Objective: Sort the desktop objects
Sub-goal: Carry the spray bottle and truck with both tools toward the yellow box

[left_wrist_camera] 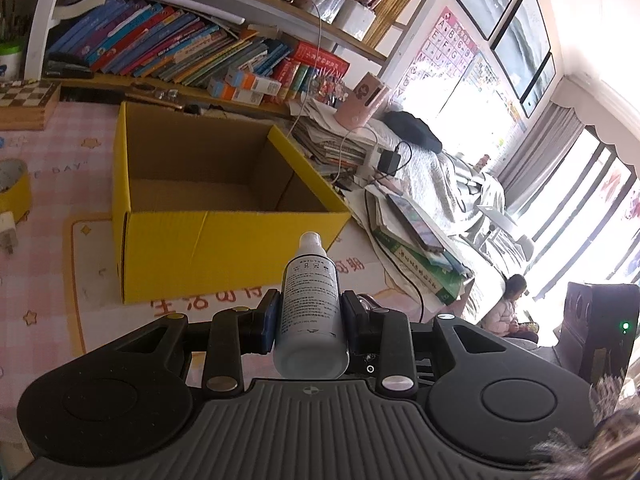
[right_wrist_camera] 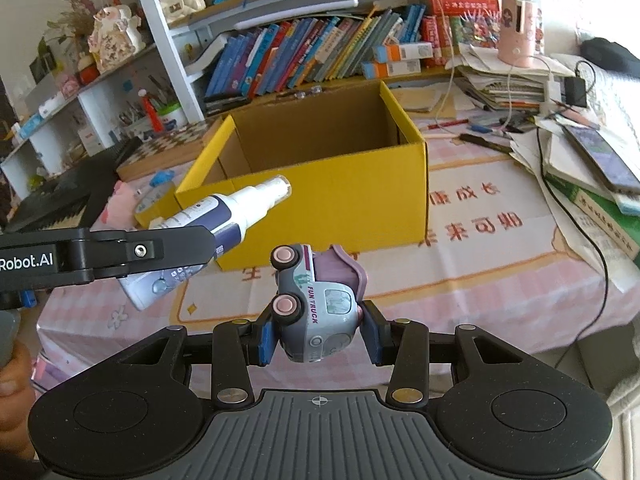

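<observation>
Left tongs (left_wrist_camera: 308,320) clench a light, slick spray bottle (left_wrist_camera: 310,304) mid-body; right tongs (right_wrist_camera: 319,338) pinch a hard toy truck (right_wrist_camera: 316,312) sideways, near the yellow box (right_wrist_camera: 320,176)

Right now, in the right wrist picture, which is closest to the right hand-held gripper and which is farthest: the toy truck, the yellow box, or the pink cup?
1. Toy truck: held in the right hand-held gripper itself.
2. Yellow box: straight ahead, in the middle of the table.
3. Pink cup: far back on the right, on top of the paper pile.
</observation>
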### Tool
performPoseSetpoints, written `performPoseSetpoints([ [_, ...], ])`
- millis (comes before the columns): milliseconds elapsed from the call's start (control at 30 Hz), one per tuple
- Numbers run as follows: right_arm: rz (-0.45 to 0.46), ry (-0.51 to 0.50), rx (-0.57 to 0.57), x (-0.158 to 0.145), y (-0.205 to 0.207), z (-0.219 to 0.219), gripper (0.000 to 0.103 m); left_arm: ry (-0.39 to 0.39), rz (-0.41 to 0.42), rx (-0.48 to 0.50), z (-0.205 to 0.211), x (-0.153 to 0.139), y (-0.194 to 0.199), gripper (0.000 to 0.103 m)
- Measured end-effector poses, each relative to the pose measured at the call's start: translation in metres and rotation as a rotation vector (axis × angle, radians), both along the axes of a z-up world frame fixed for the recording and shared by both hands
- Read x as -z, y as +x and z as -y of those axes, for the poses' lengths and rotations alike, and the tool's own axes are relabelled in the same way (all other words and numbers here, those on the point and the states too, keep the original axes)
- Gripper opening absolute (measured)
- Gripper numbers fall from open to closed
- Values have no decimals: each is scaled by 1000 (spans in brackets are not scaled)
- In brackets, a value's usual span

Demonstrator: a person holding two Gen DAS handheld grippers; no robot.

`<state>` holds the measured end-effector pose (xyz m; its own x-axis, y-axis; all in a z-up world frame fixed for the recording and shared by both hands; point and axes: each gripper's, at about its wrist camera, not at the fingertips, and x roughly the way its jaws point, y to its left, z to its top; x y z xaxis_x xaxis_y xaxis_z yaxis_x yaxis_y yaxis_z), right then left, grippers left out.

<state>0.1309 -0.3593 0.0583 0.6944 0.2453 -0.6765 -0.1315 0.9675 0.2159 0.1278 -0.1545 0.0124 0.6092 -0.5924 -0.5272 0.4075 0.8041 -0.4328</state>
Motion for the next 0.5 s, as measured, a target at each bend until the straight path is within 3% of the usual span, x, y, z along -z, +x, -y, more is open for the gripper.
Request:
performPoseSetpoints([
  [500, 153, -21, -120, -42, 56, 0, 42, 0, 133, -49, 8, -32, 33, 30],
])
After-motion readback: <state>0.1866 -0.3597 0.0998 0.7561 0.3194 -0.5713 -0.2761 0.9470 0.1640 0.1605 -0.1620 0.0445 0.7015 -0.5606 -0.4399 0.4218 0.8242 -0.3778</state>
